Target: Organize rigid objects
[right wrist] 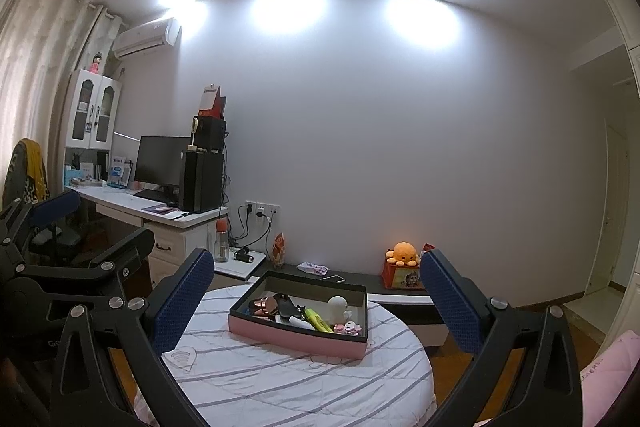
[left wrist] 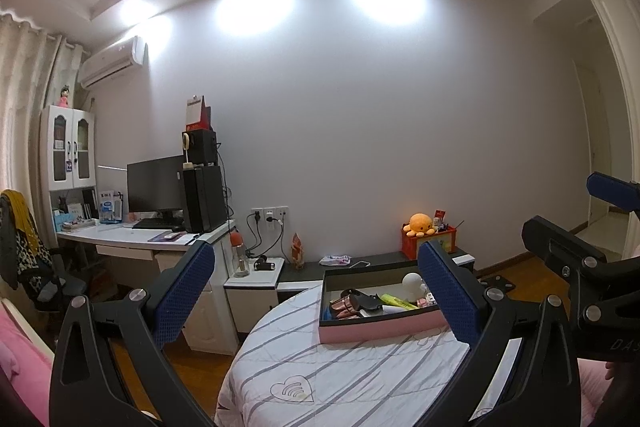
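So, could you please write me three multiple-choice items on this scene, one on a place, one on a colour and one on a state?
1. Where does the pink tray sit?
A. on the striped bedspread
B. on the desk
C. on the floor

2. What colour is the plush octopus?
A. green
B. orange
C. blue

3. How do the left tongs and right tongs stand?
A. both shut on something
B. one holds a pen
C. both open, empty

Key: 1 A, bedspread shows all around the tray; 2 B, plainly orange in both views; 3 C, fingers wide apart, nothing between.

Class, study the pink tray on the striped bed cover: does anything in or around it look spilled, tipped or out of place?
Nothing has spilled. The pink tray sits flat on the striped bed cover, but its contents are jumbled: the yellow highlighter and white figurine lie loosely among overlapping items.
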### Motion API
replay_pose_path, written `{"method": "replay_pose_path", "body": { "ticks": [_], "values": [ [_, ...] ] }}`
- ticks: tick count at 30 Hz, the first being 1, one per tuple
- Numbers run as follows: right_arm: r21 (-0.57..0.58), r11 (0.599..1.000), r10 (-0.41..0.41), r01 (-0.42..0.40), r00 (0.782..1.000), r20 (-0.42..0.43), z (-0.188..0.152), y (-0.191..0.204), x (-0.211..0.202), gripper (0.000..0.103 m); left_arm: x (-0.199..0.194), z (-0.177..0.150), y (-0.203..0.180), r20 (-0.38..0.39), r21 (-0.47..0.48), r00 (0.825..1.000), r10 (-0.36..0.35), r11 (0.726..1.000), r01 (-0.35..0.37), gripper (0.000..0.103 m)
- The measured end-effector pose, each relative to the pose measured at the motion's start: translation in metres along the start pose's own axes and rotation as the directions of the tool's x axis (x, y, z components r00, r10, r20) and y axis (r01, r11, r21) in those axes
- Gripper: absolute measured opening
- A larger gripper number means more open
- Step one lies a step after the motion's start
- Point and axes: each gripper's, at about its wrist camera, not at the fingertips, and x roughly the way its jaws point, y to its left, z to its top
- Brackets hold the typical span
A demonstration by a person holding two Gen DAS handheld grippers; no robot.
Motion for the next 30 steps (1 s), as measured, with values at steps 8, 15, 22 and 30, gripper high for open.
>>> {"method": "replay_pose_path", "body": {
  "ticks": [8,15,22,30],
  "values": [
    [-0.001,1.0,-0.002,0.002,1.0,-0.008,-0.0008,-0.0004,0.0005,0.103,0.001,-0.0002,-0.0009,-0.003,-0.001,1.0,0.0,1.0,0.0,0.103],
    [-0.002,1.0,0.003,-0.003,1.0,-0.013,-0.0004,-0.0005,0.0031,0.103,-0.0008,-0.0016,-0.0003,0.006,0.0,1.0,0.006,1.0,-0.006,0.103],
    [-0.008,1.0,0.004,-0.004,1.0,-0.013,-0.0008,0.0032,0.0038,0.103,0.0013,-0.002,0.003,0.001,0.004,1.0,0.01,1.0,-0.01,0.103],
    [-0.02,1.0,-0.004,0.004,1.0,-0.013,-0.0006,0.0057,0.0043,0.103,0.0023,-0.0028,0.0032,0.004,0.005,1.0,0.013,1.0,-0.013,0.103]
  ]
}}
